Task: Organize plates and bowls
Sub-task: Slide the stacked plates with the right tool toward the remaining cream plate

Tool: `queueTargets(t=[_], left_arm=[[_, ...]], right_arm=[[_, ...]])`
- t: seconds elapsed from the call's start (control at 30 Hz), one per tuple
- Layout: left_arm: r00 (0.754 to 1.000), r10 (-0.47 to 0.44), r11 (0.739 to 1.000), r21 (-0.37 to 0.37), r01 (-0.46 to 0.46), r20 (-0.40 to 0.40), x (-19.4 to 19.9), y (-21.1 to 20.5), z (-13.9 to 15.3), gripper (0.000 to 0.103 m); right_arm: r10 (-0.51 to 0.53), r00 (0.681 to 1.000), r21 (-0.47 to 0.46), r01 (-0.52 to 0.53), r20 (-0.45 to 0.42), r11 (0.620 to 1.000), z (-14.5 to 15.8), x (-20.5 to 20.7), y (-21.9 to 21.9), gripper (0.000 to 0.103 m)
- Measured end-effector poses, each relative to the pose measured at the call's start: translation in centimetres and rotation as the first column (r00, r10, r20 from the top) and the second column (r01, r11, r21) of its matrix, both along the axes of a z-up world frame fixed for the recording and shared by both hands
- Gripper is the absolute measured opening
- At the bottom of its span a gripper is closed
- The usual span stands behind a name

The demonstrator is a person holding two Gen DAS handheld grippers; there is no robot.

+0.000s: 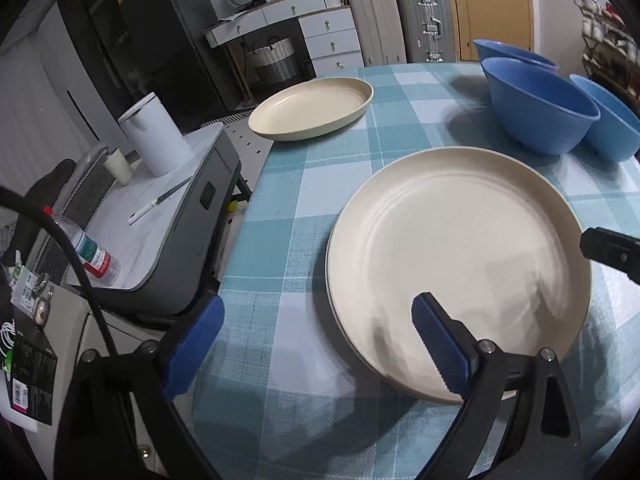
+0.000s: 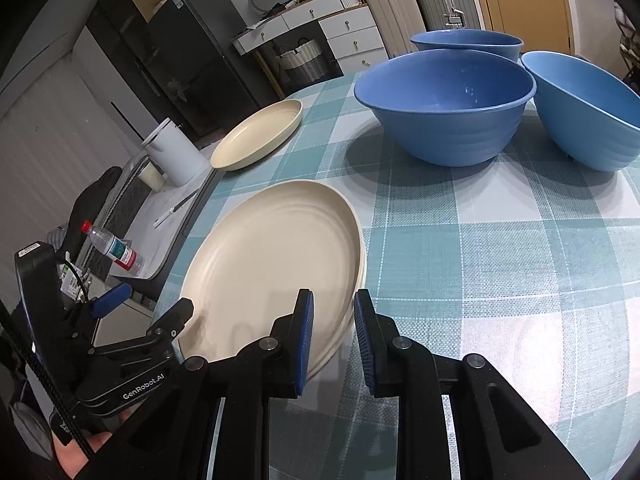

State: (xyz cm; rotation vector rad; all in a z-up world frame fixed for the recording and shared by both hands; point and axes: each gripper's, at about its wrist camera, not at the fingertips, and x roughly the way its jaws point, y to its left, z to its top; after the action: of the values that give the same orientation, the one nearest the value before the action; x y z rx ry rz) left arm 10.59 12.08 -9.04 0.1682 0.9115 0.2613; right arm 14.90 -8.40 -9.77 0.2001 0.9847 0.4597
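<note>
Two cream plates (image 1: 460, 264) (image 2: 272, 264) lie stacked on the checked tablecloth (image 1: 300, 208). My left gripper (image 1: 318, 304) (image 2: 150, 304) stands wide open at the stack's near-left rim; one pad hangs over the plate, the other over the cloth. My right gripper (image 2: 332, 300) has its pads a narrow gap apart astride the stack's right rim, and whether they press on it is unclear. One of its fingers (image 1: 608, 248) shows at that rim. A third cream plate (image 1: 312, 108) (image 2: 256, 136) sits at the far left edge. Three blue bowls (image 1: 540, 108) (image 2: 444, 100) stand upright at the far right.
Left of the table a low white-topped unit carries a white canister (image 1: 154, 136), a cup and a lying water bottle (image 1: 90, 252). Drawers, a basket and suitcases (image 1: 400, 20) stand beyond the table. A hand (image 2: 80, 448) holds the left gripper.
</note>
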Motion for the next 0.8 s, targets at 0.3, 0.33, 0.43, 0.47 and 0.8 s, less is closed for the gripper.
queueTargets(t=[0.3, 0.33, 0.43, 0.47, 0.8], left_arm=[[1.0, 0.022, 0.999, -0.05, -0.022, 0.004, -0.1, 0.5, 0.0, 0.096], [1.0, 0.023, 0.998, -0.061, -0.022, 0.011, -0.2, 0.5, 0.1, 0.096], [0.999, 0.012, 0.995, -0.097, -0.008, 0.038, -0.5, 0.6, 0.5, 0.096], [0.999, -0.001, 0.994, -0.113, 0.006, 0.048, -0.6, 0.5, 0.7, 0.096], [0.996, -0.022, 0.997, -0.067, 0.028, 0.085, -0.3, -0.1, 1.7, 0.096]], right_arm=[[0.001, 1.0, -0.002, -0.001, -0.005, 1.0, -0.2, 0.1, 0.0, 0.022], [0.001, 1.0, -0.003, -0.001, -0.003, 1.0, -0.2, 0.1, -0.1, 0.022], [-0.008, 1.0, -0.008, 0.008, 0.0, 1.0, -0.3, 0.2, -0.3, 0.022], [-0.013, 1.0, -0.01, 0.013, 0.001, 1.0, -0.4, 0.3, -0.5, 0.022], [-0.008, 0.997, -0.027, 0.01, 0.083, 1.0, 1.0, -0.7, -0.6, 0.022]])
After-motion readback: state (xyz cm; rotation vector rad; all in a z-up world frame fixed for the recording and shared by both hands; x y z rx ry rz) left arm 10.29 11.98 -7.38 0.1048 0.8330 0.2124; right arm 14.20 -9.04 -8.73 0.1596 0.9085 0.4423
